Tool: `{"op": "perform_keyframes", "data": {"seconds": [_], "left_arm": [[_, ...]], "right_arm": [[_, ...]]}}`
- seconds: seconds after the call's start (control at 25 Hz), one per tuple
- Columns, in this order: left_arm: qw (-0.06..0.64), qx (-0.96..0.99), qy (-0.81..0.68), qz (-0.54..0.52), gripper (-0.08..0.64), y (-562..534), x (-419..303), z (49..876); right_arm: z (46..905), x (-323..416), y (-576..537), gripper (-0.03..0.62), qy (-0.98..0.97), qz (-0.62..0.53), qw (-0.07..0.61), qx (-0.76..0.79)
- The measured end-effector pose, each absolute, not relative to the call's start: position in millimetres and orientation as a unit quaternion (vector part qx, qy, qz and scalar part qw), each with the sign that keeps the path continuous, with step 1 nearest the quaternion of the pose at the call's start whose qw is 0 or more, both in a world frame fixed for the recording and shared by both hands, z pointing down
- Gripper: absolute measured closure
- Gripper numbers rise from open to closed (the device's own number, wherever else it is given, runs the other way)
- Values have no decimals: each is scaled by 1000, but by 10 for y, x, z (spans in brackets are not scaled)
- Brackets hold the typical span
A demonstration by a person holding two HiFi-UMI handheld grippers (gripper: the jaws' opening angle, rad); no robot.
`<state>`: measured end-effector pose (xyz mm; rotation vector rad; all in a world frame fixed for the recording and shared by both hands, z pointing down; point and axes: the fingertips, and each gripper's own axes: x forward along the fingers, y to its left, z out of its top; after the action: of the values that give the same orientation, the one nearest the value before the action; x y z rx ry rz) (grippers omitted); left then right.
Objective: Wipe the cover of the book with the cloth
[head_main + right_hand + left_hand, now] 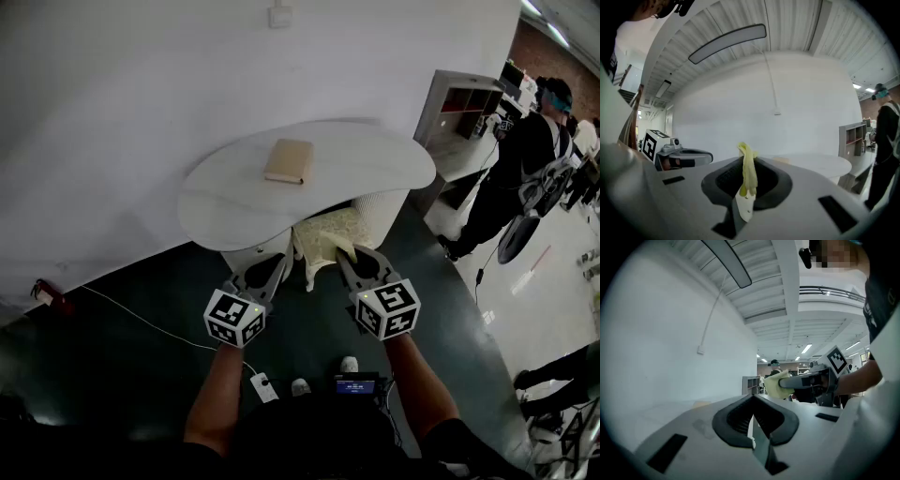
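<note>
Nearest the person, the left gripper (751,418) has its jaws closed together with nothing between them. Just to its right, the right gripper (746,180) is clamped on a fold of the pale yellow cloth (749,166). In the head view the rest of the cloth hangs below the jaw tips, in front of the near edge of the white table (375,150). Both grippers are held off the table, on its near side. Farther off, the tan book (288,160) lies flat and closed near the middle of the tabletop, toward its far edge, well apart from the cloth and both grippers. So the cloth is in hand, but the wiping looks not yet begun. The cloth has to be carried over the table, laid on the cover and rubbed across it, with the empty left gripper free to steady the book. As for writing, the book's cover shows no title that can be made out. The gripper cubes carry only black-and-white square markers. A small lit screen (356,384) near the person's body is too small to read.
</note>
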<state>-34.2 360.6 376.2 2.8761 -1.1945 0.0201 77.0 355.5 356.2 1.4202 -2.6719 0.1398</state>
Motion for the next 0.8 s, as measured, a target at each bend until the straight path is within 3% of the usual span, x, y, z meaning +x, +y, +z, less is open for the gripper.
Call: {"op": "perform_keyframes", "data": {"seconds": [0.8], "left_arm": [[20, 923, -385, 11, 554, 3561, -389, 3816]], "right_arm": [[3620, 781, 3498, 503, -879, 69, 45, 469]]}}
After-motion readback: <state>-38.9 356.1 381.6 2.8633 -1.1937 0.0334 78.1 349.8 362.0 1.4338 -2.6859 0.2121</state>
